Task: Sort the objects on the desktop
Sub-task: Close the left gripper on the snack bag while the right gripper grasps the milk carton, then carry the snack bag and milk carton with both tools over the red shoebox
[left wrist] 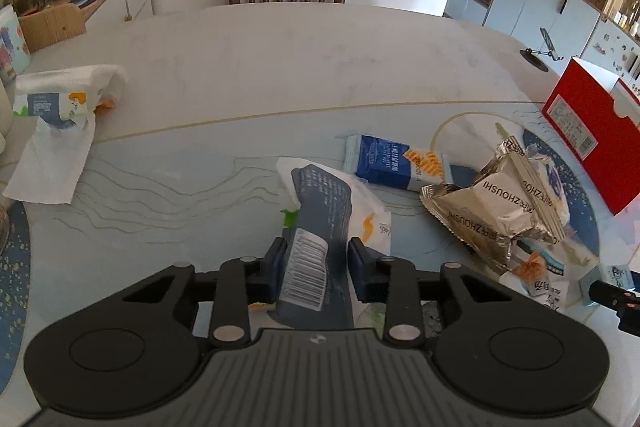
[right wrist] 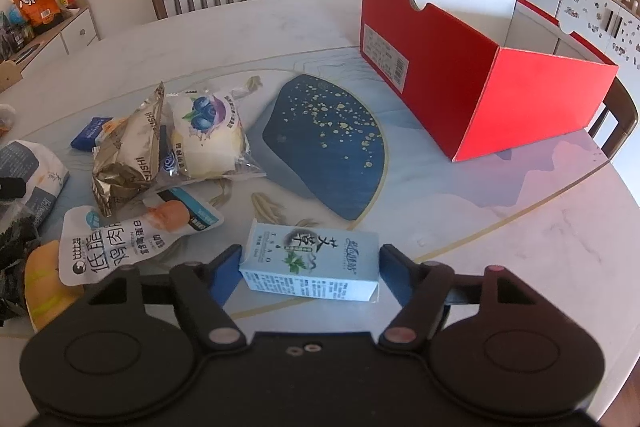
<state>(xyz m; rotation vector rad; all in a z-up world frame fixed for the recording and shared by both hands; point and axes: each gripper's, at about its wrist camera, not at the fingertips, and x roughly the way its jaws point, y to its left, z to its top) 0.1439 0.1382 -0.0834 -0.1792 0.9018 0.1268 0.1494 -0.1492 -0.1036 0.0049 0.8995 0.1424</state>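
The red box stands open near the table's far right edge, its inside hidden. The left gripper clamps a tissue pack; the right gripper grasps a carton near the front edge.

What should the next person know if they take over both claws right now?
Left claw: shut on a tissue pack.
Right claw: around a small light-blue carton; contact unclear.
Red box: open, far right on the table; what shows of its inside is bare.
Snack packets: piled in the middle.
Done: nothing visibly boxed yet.
Left: probably box both items, then sort the pile.
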